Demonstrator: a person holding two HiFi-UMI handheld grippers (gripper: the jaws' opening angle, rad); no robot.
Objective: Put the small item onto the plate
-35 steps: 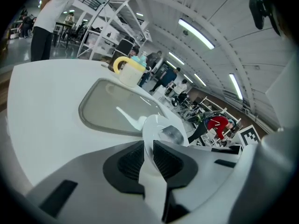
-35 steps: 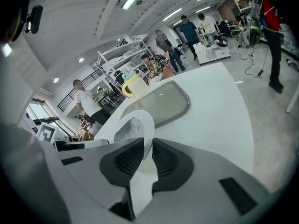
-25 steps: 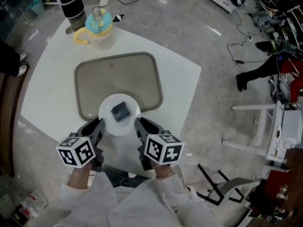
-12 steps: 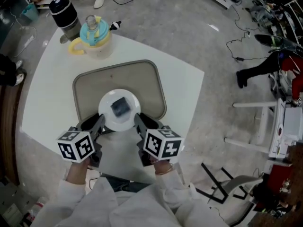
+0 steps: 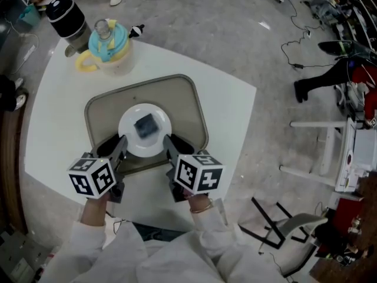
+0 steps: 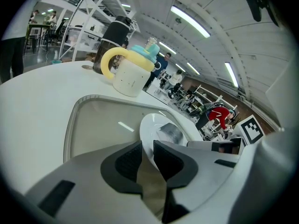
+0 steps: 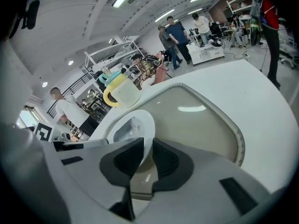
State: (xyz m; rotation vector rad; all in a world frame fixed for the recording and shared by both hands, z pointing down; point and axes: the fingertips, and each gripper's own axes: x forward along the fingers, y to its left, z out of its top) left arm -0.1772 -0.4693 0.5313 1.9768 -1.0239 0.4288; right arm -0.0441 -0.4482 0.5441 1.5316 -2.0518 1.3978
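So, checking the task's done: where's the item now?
In the head view the item sits centred on the plate, which the left gripper and right gripper hold by its rim over the near half of the tray.

Yellow-handled cup (image 5: 109,49) (teal lid) beside black flask (image 5: 66,17), white table (image 5: 224,99) far corner; grey tray (image 5: 106,108) central.

White round plate (image 5: 131,141) fills the space between both jaw pairs; beyond, bare grey-beige rectangular tray (image 5: 186,108) lies open; farther left (table corner) stand a yellow-handled lidded cup (image 5: 109,49) and a black cylindrical flask (image 5: 63,17).
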